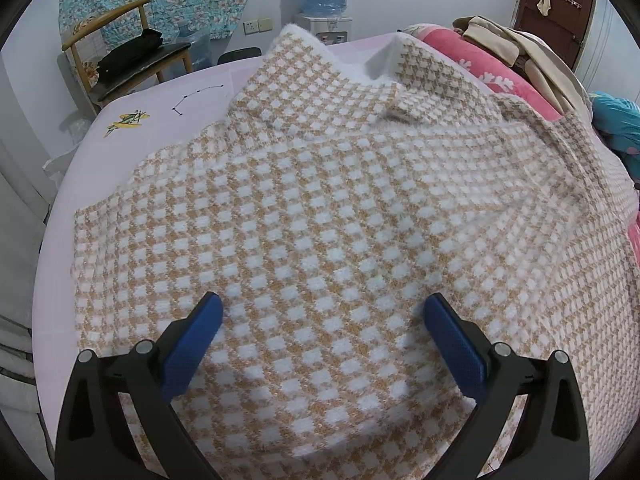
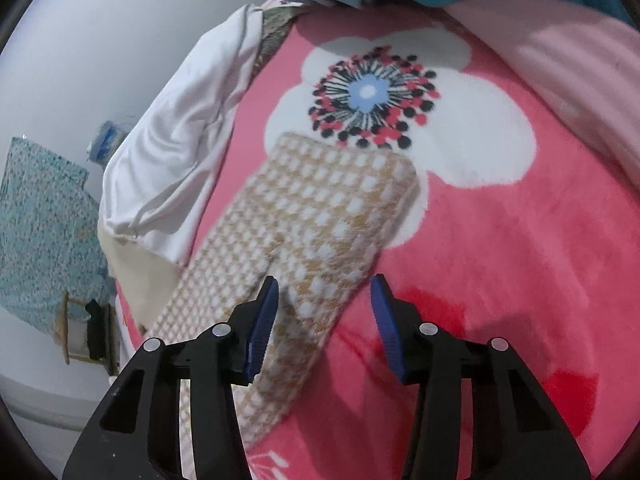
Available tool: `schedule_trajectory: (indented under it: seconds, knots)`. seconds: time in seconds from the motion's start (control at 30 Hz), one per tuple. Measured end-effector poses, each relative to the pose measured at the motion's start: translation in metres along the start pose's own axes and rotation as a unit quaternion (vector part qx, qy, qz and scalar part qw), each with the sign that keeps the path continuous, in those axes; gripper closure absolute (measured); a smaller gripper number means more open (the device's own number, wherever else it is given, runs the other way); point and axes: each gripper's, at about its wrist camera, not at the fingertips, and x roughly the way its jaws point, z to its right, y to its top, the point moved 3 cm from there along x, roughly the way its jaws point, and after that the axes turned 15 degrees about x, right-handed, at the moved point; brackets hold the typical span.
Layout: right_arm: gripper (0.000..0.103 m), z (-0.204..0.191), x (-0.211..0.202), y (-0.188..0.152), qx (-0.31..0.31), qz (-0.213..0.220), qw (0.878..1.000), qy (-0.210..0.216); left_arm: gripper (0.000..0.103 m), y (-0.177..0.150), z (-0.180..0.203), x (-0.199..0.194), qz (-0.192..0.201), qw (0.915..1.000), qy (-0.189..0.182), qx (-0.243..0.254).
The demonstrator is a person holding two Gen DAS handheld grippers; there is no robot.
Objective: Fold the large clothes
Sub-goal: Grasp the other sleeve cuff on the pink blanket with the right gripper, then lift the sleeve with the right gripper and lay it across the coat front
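From the left wrist I see the checked sweater (image 1: 320, 200) — tan and white, fuzzy knit — spread body-flat across the lavender bed sheet (image 1: 168, 100), its collar end toward the far wall and one shoulder running up against the pink floral blanket (image 1: 472, 60). My left tongs (image 1: 322, 312) hang over the hem area with the jaws spread wide and nothing between them. On the right wrist view, one sleeve (image 2: 320, 216) lies stretched out over that pink blanket, cuff toward the big white flower; my right tongs (image 2: 324, 292) sit above the sleeve, open about half as far, also empty. I judge the knit thick, soft and floppy — light enough to lift but apt to sag and stretch, with plenty of grip for the pads. I'd pinch the sleeve near its cuff edge and the body at a hem corner.
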Motion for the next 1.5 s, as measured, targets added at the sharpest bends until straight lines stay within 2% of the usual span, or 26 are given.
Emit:
schedule_trajectory:
  seconds: [0.17, 0.27, 0.4, 0.6, 0.67, 0.77, 0.97, 1.1, 1.3, 1.5]
  knots:
    - [0.061, 0.006, 0.01, 0.007, 0.018, 0.0, 1.0, 0.005, 0.004, 0.0, 0.0, -0.001, 0.0, 1.0, 0.0, 0.001]
    - [0.067, 0.005, 0.014, 0.008, 0.012, 0.003, 1.0, -0.004, 0.004, 0.0, 0.001, 0.0, 0.0, 1.0, 0.0, 0.001]
    - [0.08, 0.001, 0.009, 0.009, -0.006, 0.017, 1.0, -0.013, 0.004, 0.0, 0.0, 0.0, 0.0, 1.0, 0.0, 0.001]
    - [0.085, -0.022, -0.021, -0.002, -0.073, 0.07, 0.995, -0.015, 0.004, 0.0, 0.0, -0.001, 0.001, 1.0, 0.0, 0.002]
    - [0.085, -0.04, -0.04, -0.011, -0.104, 0.094, 0.99, -0.002, 0.004, 0.0, 0.001, -0.001, 0.001, 1.0, 0.0, 0.002]
    - [0.085, -0.068, -0.071, -0.029, -0.15, 0.123, 0.981, 0.024, 0.004, 0.0, 0.0, -0.001, 0.002, 1.0, 0.0, 0.002]
    - [0.086, -0.134, -0.127, -0.084, -0.257, 0.17, 0.949, 0.062, 0.004, 0.002, -0.001, -0.003, 0.005, 1.0, -0.003, 0.0]
    - [0.086, -0.177, -0.151, -0.125, -0.315, 0.185, 0.927, 0.084, 0.004, 0.006, -0.004, -0.019, 0.032, 0.9995, 0.001, 0.001]
    - [0.086, -0.225, -0.173, -0.18, -0.369, 0.177, 0.904, 0.123, 0.004, 0.0, -0.014, -0.036, 0.045, 0.9989, 0.008, -0.001]
    - [0.086, -0.259, -0.178, -0.226, -0.403, 0.157, 0.889, 0.151, 0.008, -0.022, -0.032, -0.026, 0.016, 0.9992, -0.001, -0.038]
